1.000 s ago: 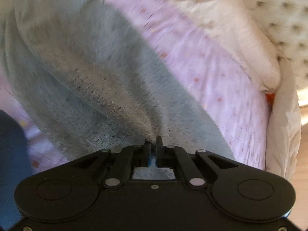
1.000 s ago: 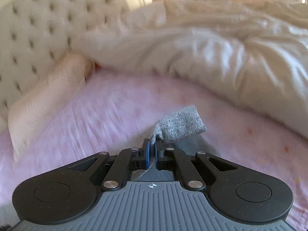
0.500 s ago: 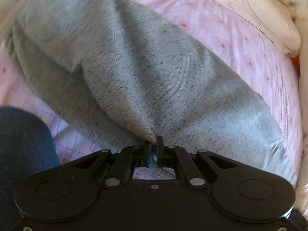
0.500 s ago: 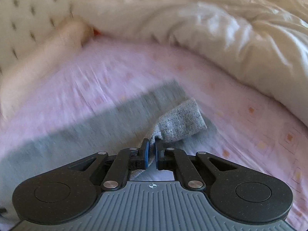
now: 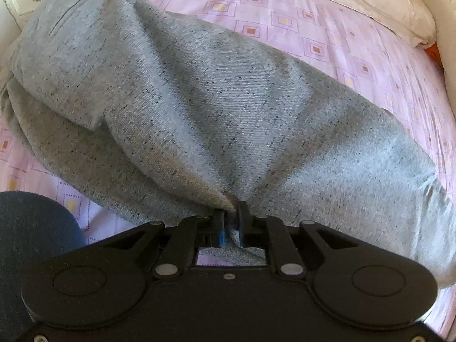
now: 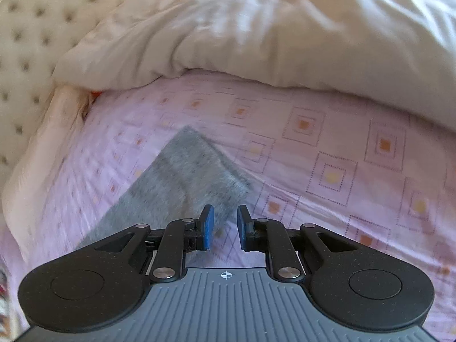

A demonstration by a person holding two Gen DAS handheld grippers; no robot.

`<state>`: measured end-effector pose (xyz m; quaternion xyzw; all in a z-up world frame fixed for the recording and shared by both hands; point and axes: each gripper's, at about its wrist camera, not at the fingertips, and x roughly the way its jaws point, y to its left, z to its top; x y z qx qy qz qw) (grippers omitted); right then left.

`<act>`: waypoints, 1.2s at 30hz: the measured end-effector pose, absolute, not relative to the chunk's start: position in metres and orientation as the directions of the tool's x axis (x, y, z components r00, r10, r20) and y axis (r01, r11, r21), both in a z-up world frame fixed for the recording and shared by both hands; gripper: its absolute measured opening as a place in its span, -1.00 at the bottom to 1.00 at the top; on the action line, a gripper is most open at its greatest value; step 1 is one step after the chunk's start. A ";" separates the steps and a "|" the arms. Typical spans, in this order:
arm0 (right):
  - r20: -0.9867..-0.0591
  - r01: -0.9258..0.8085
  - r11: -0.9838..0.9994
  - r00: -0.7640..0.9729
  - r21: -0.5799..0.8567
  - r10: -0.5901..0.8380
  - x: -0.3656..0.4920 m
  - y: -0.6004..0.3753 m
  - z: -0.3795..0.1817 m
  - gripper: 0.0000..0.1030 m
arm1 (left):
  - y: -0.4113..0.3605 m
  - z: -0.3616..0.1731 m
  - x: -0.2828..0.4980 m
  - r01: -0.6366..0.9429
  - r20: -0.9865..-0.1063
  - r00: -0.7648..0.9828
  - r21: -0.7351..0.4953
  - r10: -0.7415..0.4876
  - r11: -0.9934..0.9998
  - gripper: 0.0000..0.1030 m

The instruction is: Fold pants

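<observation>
The grey speckled pants [image 5: 199, 108] lie spread across the pink patterned bed sheet [image 5: 327, 31], one leg folded over the other. My left gripper [image 5: 229, 219] is shut on a pinched edge of the pants near me. In the right wrist view, a leg end of the pants [image 6: 182, 176] lies flat on the sheet. My right gripper [image 6: 223, 222] is open and empty just above that leg end, its blue pads apart.
A cream duvet [image 6: 270, 34] is heaped along the far side of the sheet. A tufted headboard [image 6: 25, 22] stands at the left. A cream pillow [image 5: 370, 2] lies at the far right. A dark blue shape [image 5: 34, 233] sits at lower left.
My right gripper has opened and let go of the pant leg end, which now lies flat on the sheet. My left gripper has lowered, still shut on the pants, and the fabric has settled.
</observation>
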<state>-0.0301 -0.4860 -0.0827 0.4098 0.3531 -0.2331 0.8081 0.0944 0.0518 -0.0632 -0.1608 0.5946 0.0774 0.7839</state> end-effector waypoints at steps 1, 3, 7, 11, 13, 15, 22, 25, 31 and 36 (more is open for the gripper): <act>-0.752 0.663 0.537 0.655 0.522 -0.077 -0.030 -0.488 -0.086 -0.64 | 0.050 -0.064 0.095 -0.310 -0.957 0.283 -0.155 -0.064 0.938 -0.65; -0.730 0.648 0.512 0.681 0.565 -0.056 -0.028 -0.488 -0.090 -0.74 | 0.045 -0.063 0.095 -0.306 -0.957 0.284 -0.146 -0.056 0.941 -0.65; -0.691 0.607 0.648 0.703 0.461 -0.167 -0.019 -0.474 -0.069 -0.94 | 0.042 -0.064 0.095 -0.304 -0.957 0.286 -0.142 -0.052 0.942 -0.65; -0.798 0.656 0.699 0.566 0.285 -0.206 -0.003 -0.467 -0.082 -0.94 | 0.042 -0.064 0.094 -0.307 -0.955 0.292 -0.150 -0.057 0.940 -0.65; -0.793 0.663 0.696 0.566 0.275 -0.226 -0.005 -0.465 -0.081 -0.92 | 0.040 -0.065 0.094 -0.305 -0.954 0.295 -0.142 -0.048 0.942 -0.65; -0.768 0.696 0.682 0.556 0.222 -0.318 -0.009 -0.460 -0.071 -0.90 | 0.037 -0.065 0.093 -0.294 -0.954 0.297 -0.128 -0.037 0.947 -0.65; -0.647 0.523 0.811 0.719 0.263 -0.254 0.021 -0.467 -0.055 -0.48 | 0.030 -0.065 0.091 -0.279 -0.953 0.303 -0.107 -0.018 0.954 -0.67; -0.677 0.474 0.839 0.712 0.270 -0.185 0.050 -0.478 -0.068 -0.48 | 0.026 -0.065 0.090 -0.276 -0.952 0.307 -0.097 -0.008 0.956 -0.67; -0.744 0.457 0.851 0.656 0.258 -0.126 0.074 -0.486 -0.088 -0.45 | 0.021 -0.063 0.090 -0.273 -0.951 0.310 -0.075 0.014 0.959 -0.67; -0.744 0.394 0.907 0.649 0.148 -0.161 0.078 -0.465 -0.076 -1.00 | 0.021 -0.063 0.089 -0.270 -0.948 0.317 -0.069 0.022 0.960 -0.68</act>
